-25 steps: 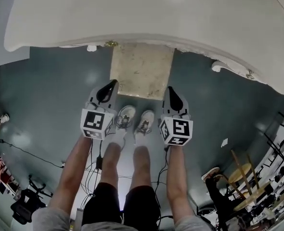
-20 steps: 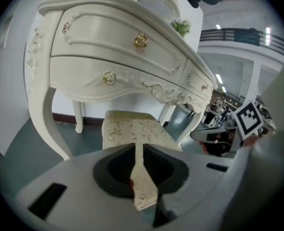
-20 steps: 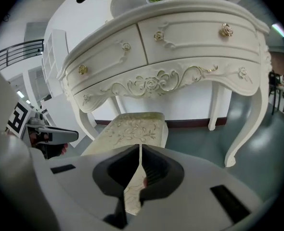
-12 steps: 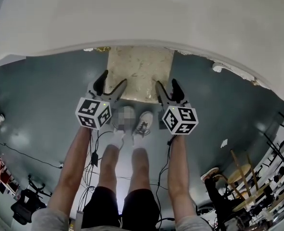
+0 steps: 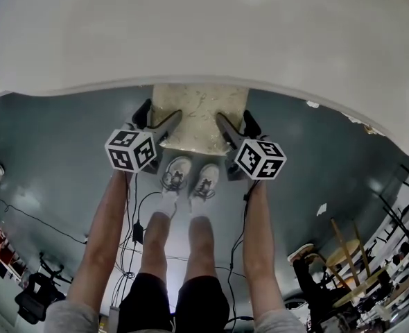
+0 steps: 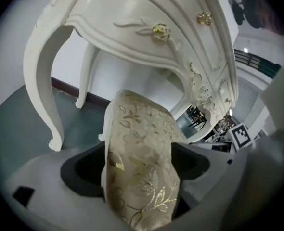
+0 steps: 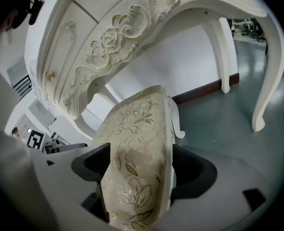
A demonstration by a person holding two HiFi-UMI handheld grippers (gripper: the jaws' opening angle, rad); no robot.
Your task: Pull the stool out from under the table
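Nearest: person's shoes planted on the grey-green floor, toes just short of the stool's near edge, both arms stretched fwd and down.

L gripper and R gripper: one at each near corner of the seat, L on the left corner, R on the right. Jaws on both have just been opening and now stand wide apart. Both gripper views show the padded seat edge sitting between the jaws. The gold floral fabric fills most of the gap, but the pads aren't pinching it and there's dark space beside the cushion. So straddling, no grip yet.

Upholstered stool: on the floor, centred under the front edge of the white carved dressing table. From above only the near strip of the seat shows past the tabletop edge. The rest is tucked under, between the table's curved legs.

Farthest: white wall w/ dark skirting behind the table.

Progress, my read: approach and line-up look done, and the stool looks as yet unpulled. Left to do:
- close both grippers on the seat edge
- drag the stool back toward the feet till it's clear of the tabletop

Person prob has to step back too, since the shoes sit right in the pull path.
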